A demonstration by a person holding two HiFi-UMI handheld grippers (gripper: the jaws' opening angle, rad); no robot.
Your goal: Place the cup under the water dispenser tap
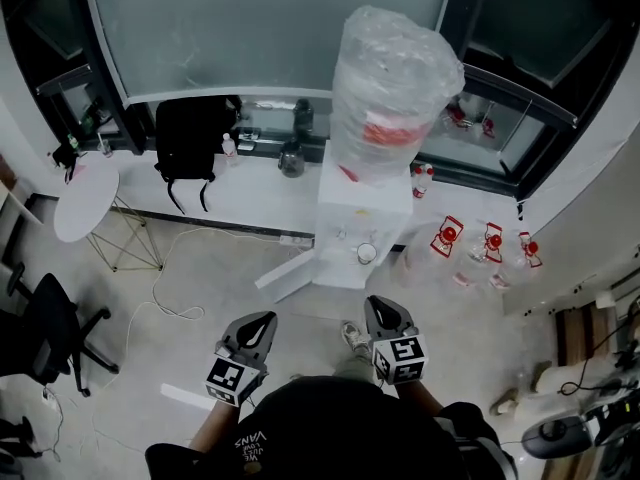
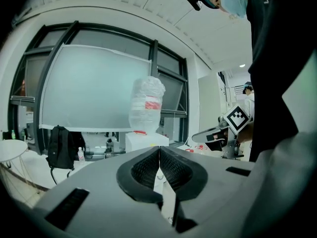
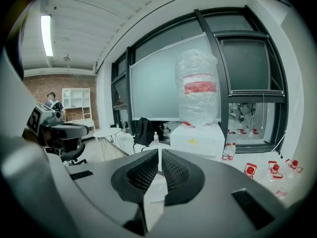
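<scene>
A: Progress?
B: My left claw (image 1: 262,323) and right claw (image 1: 380,310) are both pressed together, empty. The cup (image 1: 367,253) looks to sit ahead of the right claw in the water dispenser (image 1: 360,203) bay. Probably done.

Cup (image 1: 366,254): too small in head view for detail; tap not resolvable. My left tongs (image 2: 159,151) and right tongs (image 3: 159,152) block the dispenser's (image 1: 365,200) lower front, so the cup is hidden there. My forearms (image 1: 210,426) are cut by the bottom edge.

A small pale cup (image 1: 367,254) stands upright in the white water dispenser (image 1: 342,206) recess.
</scene>
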